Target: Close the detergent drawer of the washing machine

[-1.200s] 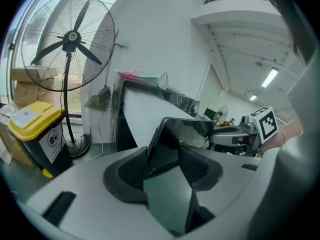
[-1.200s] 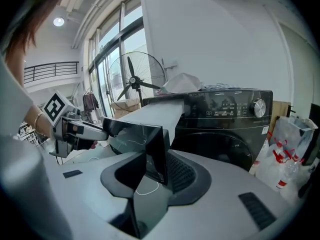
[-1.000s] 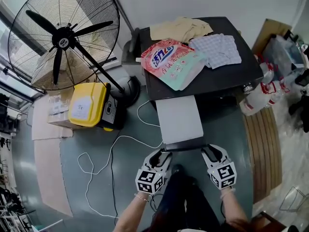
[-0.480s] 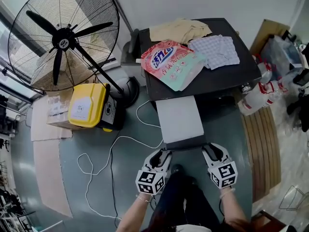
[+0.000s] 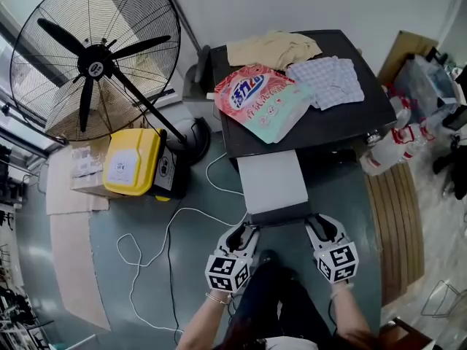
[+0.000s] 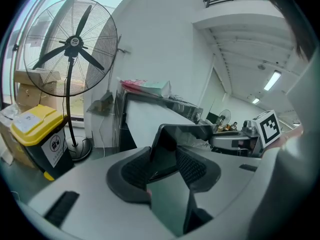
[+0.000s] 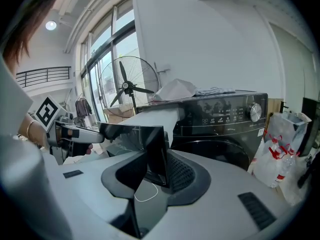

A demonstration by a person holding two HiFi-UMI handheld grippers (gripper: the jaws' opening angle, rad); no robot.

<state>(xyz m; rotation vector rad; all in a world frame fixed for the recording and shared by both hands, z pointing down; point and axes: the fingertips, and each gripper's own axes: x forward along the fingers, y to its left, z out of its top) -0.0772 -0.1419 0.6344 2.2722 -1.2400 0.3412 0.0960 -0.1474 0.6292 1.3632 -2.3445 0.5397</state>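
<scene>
In the head view, the detergent drawer [image 5: 273,181] stands pulled far out of the washing machine [image 5: 343,119]. Its long axis runs from the machine straight toward the person. Its dark front panel [image 5: 281,215] lies across this axis, at the near end. The left gripper [image 5: 244,232] is at the left end of the panel and the right gripper [image 5: 319,226] at the right end, so both hands are equally near. I judge that the closing push must go away from the person, along the drawer's length. On top of the machine lie a detergent pouch [image 5: 263,100], a checked cloth [image 5: 326,79] and a beige cloth [image 5: 271,47], all clear of the drawer's path. A standing fan [image 5: 95,64], a yellow bin [image 5: 133,159] and a white cable [image 5: 168,224] are off to the left, well apart.

In the left gripper view, the panel's corner sits between the ribbed pads, and the jaws seem to clamp it.

In the right gripper view, the panel's other end stands upright between the jaws, which appear closed on it. Behind it the drawer leads to the machine's control face. Nothing stands in the way.
</scene>
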